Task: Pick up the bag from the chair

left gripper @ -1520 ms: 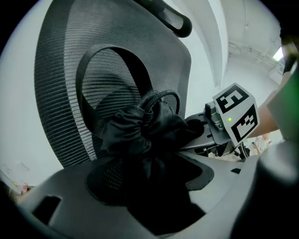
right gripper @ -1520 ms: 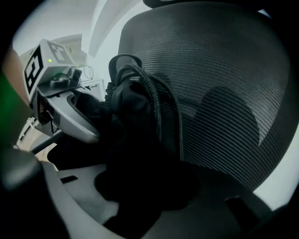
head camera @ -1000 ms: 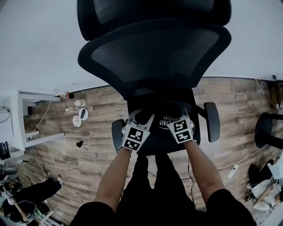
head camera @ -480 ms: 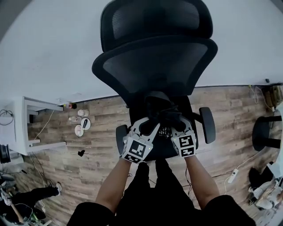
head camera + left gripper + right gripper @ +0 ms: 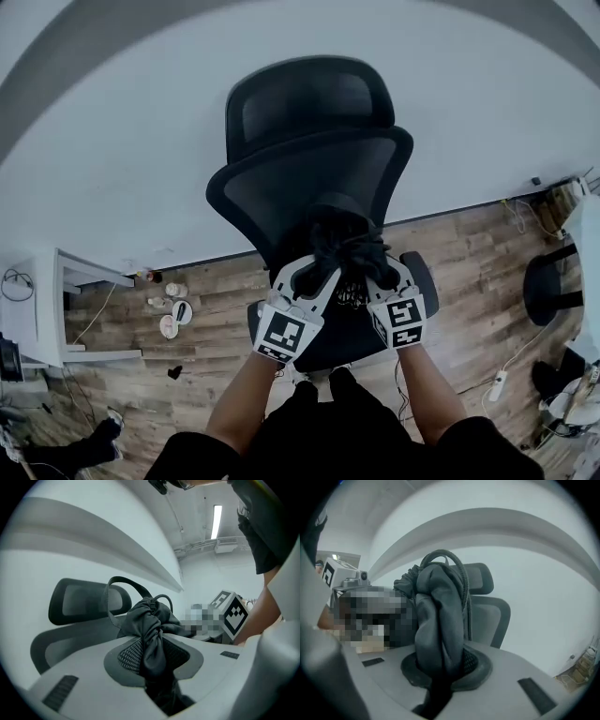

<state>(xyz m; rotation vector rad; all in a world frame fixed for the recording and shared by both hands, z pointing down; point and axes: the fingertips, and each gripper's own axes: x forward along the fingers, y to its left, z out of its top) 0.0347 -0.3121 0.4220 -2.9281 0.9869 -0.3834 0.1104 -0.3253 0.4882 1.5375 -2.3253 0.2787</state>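
A black fabric bag (image 5: 342,239) hangs lifted above the seat of a black mesh office chair (image 5: 314,169). My left gripper (image 5: 314,272) is shut on a bunched fold of the bag (image 5: 150,634), which fills the space between its jaws. My right gripper (image 5: 380,272) is shut on the bag's other side (image 5: 438,620), with a thin strap (image 5: 454,564) looping over the top. The two grippers sit close together in front of the chair's backrest (image 5: 84,602).
The chair stands on a wood-plank floor (image 5: 216,300) against a white wall (image 5: 122,159). A white shelf unit (image 5: 56,309) and small items (image 5: 173,314) lie at left. Another dark chair (image 5: 548,286) and a power strip (image 5: 497,384) are at right.
Both grippers have risen with the bag, lifting it off the seat. The chair now appears smaller and lower in the head view.
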